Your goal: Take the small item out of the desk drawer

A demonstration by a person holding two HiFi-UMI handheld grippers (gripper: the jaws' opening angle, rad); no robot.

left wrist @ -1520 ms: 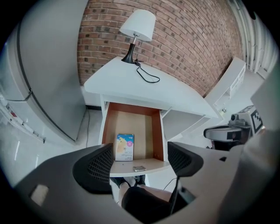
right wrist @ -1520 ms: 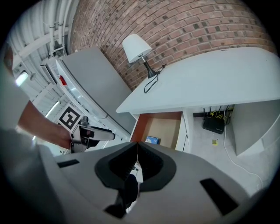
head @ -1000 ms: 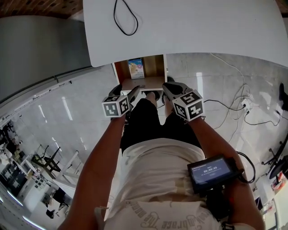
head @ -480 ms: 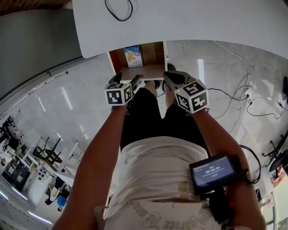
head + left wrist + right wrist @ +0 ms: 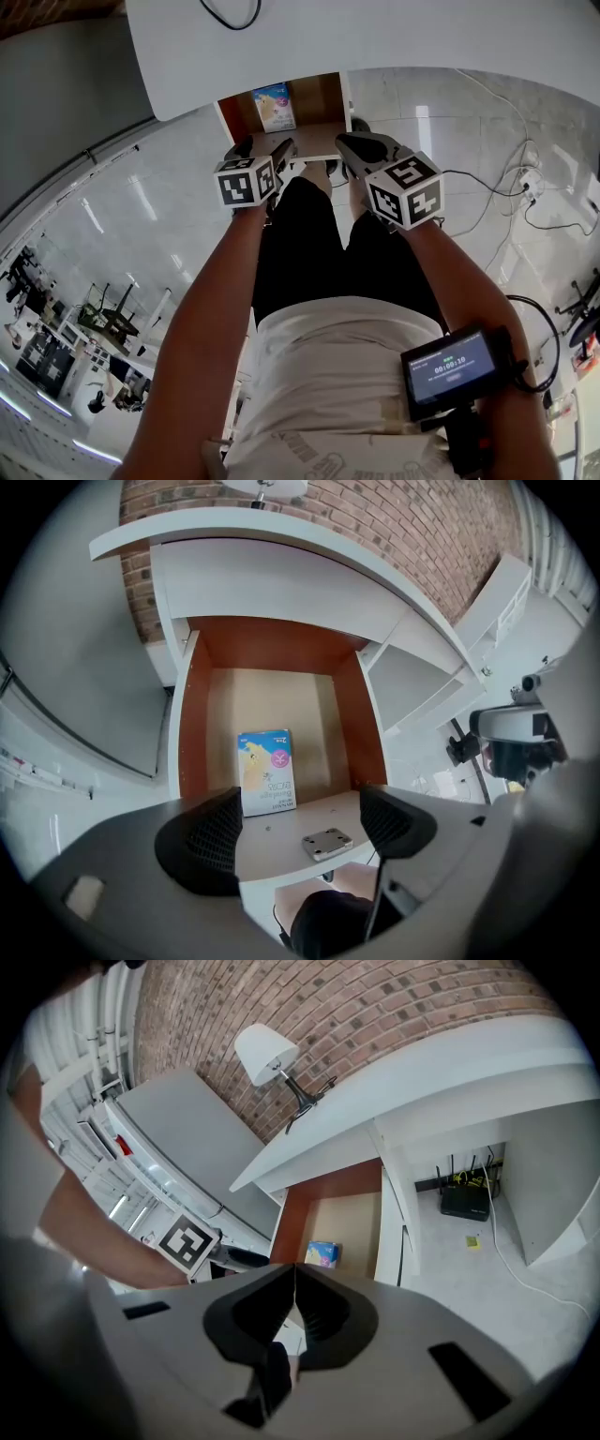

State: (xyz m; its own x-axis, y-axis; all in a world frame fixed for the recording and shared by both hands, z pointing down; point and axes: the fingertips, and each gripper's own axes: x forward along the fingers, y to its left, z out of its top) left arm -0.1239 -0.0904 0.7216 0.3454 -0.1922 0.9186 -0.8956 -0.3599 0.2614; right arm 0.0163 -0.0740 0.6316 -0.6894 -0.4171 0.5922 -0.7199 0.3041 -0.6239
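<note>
Before the open drawer (image 5: pixel 188 719), the left gripper (image 5: pixel 300 829) hung with jaws spread apart and empty; the right gripper (image 5: pixel 293 1283) beside it was pinched closed on nothing. Beyond them, a small box (image 5: pixel 267 772) lay inside the drawer, under the white desk (image 5: pixel 319 546)

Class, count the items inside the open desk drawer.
1: a small printed box, near the front of the drawer, left of centre. More might be hidden low behind that front.
</note>
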